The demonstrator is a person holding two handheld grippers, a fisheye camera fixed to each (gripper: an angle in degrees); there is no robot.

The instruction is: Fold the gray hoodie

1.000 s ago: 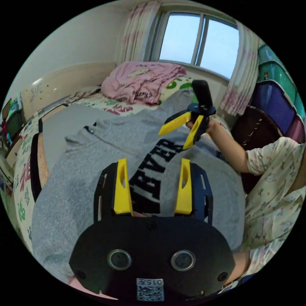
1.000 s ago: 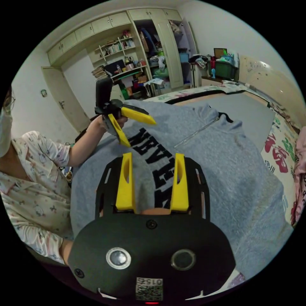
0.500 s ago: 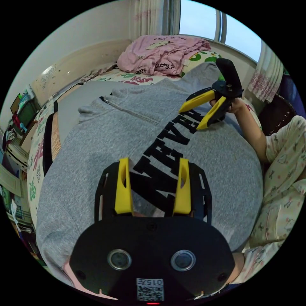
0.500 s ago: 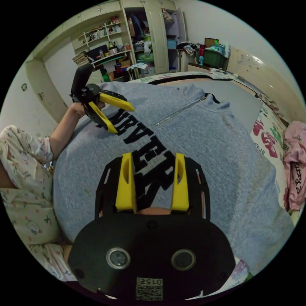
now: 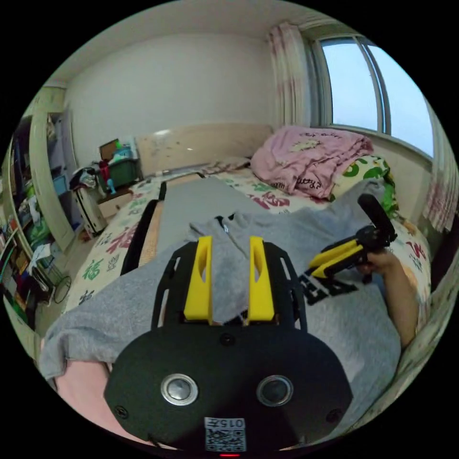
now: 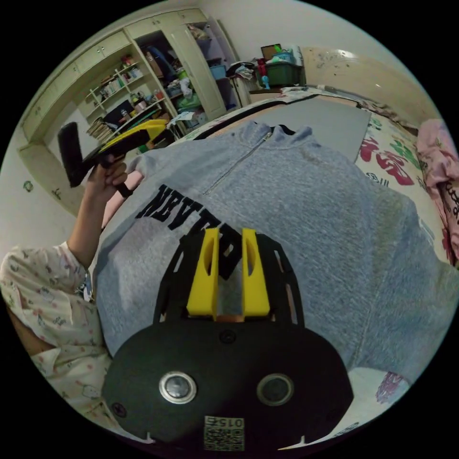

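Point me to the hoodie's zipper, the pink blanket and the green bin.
zipper (image 6: 237,160): right gripper view, midway along the metal teeth.
pink blanket (image 5: 306,160): left gripper view, middle of the folded pile.
green bin (image 6: 283,74): right gripper view, its front wall.

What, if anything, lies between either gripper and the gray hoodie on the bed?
Nothing visible. The left gripper and right gripper both have gray hoodie fabric directly at their narrowed jaws; the pink blanket lies apart, near the window.
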